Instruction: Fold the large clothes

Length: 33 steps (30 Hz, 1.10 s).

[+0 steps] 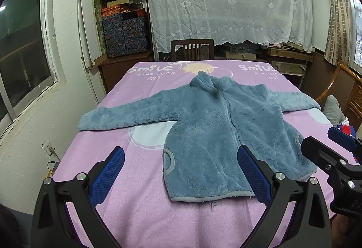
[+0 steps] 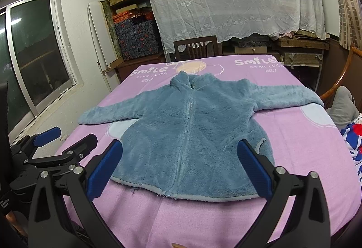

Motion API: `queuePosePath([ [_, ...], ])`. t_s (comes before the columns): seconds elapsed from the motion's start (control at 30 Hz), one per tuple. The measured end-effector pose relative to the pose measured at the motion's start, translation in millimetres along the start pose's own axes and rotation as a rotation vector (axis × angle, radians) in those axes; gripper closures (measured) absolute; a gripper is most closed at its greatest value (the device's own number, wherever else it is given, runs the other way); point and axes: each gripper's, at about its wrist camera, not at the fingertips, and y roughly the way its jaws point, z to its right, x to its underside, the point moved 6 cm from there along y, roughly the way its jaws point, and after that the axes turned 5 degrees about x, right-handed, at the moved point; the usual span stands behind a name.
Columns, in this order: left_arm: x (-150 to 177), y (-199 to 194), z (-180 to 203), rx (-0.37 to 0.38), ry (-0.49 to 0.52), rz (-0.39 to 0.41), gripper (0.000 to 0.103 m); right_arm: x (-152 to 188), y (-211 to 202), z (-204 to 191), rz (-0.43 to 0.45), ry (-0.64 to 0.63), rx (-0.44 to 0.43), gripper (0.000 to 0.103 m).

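A blue fleece zip jacket [image 1: 217,130] lies flat and face up on the pink bedsheet [image 1: 140,202], sleeves spread out to both sides, hem toward me. It also shows in the right wrist view [image 2: 192,134]. My left gripper [image 1: 181,175] is open and empty, hovering above the hem's left part. My right gripper [image 2: 179,171] is open and empty, above the hem's middle. Each gripper shows at the edge of the other's view: the right one [image 1: 334,152], the left one [image 2: 65,143].
The bed [image 2: 305,180] is covered by the pink sheet printed "Smile". A wooden chair [image 1: 192,49] stands at its far end. Stacked boxes [image 1: 124,21] and a lace-draped shelf [image 1: 226,3] fill the back. A window [image 1: 20,48] is at left, folded clothes [image 2: 353,141] at right.
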Motion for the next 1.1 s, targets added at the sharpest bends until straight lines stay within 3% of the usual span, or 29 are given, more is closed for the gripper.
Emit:
queuePosePath([
  [0.6, 3, 5, 0, -0.007, 0.016, 0.006, 0.003, -1, 0, 1, -0.006, 0.003, -0.003, 0.004],
  [0.87, 8, 13, -9, -0.049, 0.062, 0.006, 0.003, 2, 8, 4, -0.014, 0.014, -0.005, 0.004],
  [0.97, 7, 18, -12, -0.088, 0.113, -0.009, 0.003, 3, 10, 6, -0.024, 0.018, -0.003, 0.004],
  [1.1, 13, 32, -22, -0.087, 0.074, -0.060, 0.003, 6, 15, 13, -0.042, 0.027, 0.003, 0.004],
])
